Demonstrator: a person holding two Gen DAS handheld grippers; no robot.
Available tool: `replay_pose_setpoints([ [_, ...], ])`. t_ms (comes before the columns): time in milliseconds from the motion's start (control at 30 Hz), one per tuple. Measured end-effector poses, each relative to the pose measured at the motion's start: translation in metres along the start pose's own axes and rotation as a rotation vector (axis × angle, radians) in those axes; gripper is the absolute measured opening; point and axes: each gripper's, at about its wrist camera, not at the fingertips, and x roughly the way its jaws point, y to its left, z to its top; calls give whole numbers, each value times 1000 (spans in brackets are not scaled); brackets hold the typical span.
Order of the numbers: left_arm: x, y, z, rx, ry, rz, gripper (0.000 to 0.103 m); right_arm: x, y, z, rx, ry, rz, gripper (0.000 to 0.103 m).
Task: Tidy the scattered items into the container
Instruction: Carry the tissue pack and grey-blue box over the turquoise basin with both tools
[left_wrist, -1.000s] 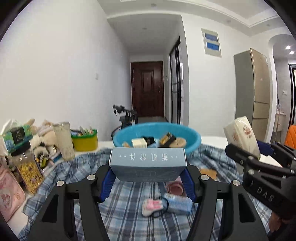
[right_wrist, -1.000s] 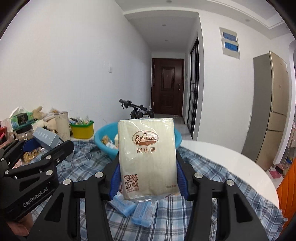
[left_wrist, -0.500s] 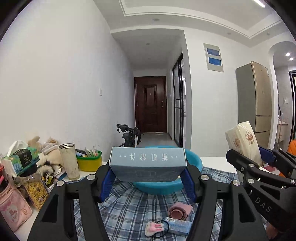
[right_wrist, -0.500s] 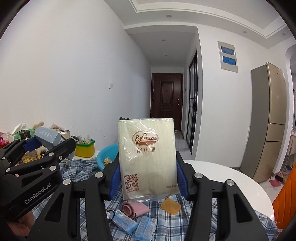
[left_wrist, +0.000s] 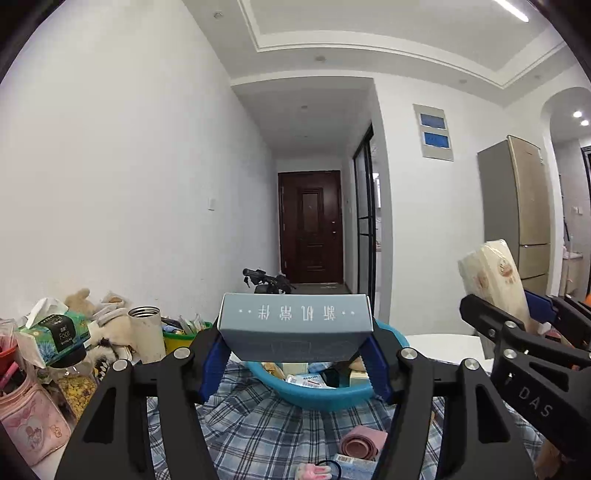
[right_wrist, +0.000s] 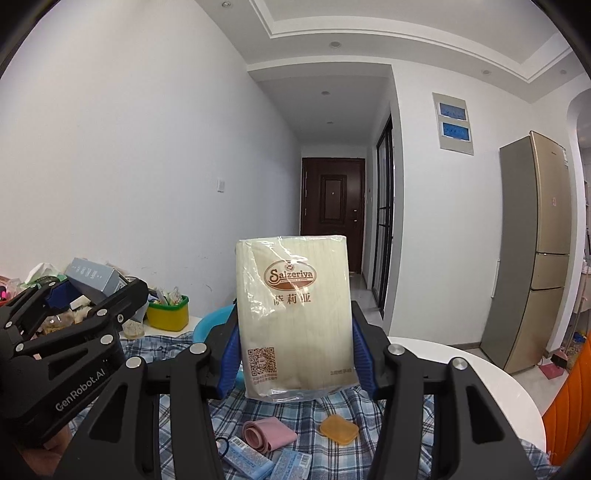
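Blue-grey box (left_wrist: 294, 325) clamped in our left tool (left_wrist: 295, 363), napkin pack (right_wrist: 293, 317) in our right tool (right_wrist: 293, 360); next, lower both into the basin (left_wrist: 325, 397).

The grey box (left_wrist: 294, 326) hides the far rim and much of the inside of the blue basin (left_wrist: 325, 397). From the right wrist, the napkin pack (right_wrist: 293, 317) covers nearly all of that basin. Nearer than the basin, the small blue packets (right_wrist: 255, 461) are cut off by the bottom edge.

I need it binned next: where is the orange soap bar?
In the right wrist view the orange soap bar lies on the plaid cloth, right of the pink roll.
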Motion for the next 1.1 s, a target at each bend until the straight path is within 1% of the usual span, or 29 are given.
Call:
replay_pose_setpoints([
  [67,8,0,1,-9,-2,-5,66,5,-2,3,-2,-11,-5,50],
  [167,20,-3,3,-3,-17,20,66,16,-4,8,-8,-24,-9,50],
  [433,60,-10,18,9,-23,-18,66,52,-12,25,26,-32,-5,50],
  [533,73,-11,21,15,-54,-2,66,68,-16,33,45,-34,-13,50],
  [767,113,-7,36,5,-68,7,66,104,-19,47,44,-52,-11,50],
  [933,145,-4,44,-11,-65,5,66,133,-23,55,53,-54,-5,50],
  [1100,178,-3,46,-16,-53,4,66,158,-25,60,57,-57,-7,50],
])
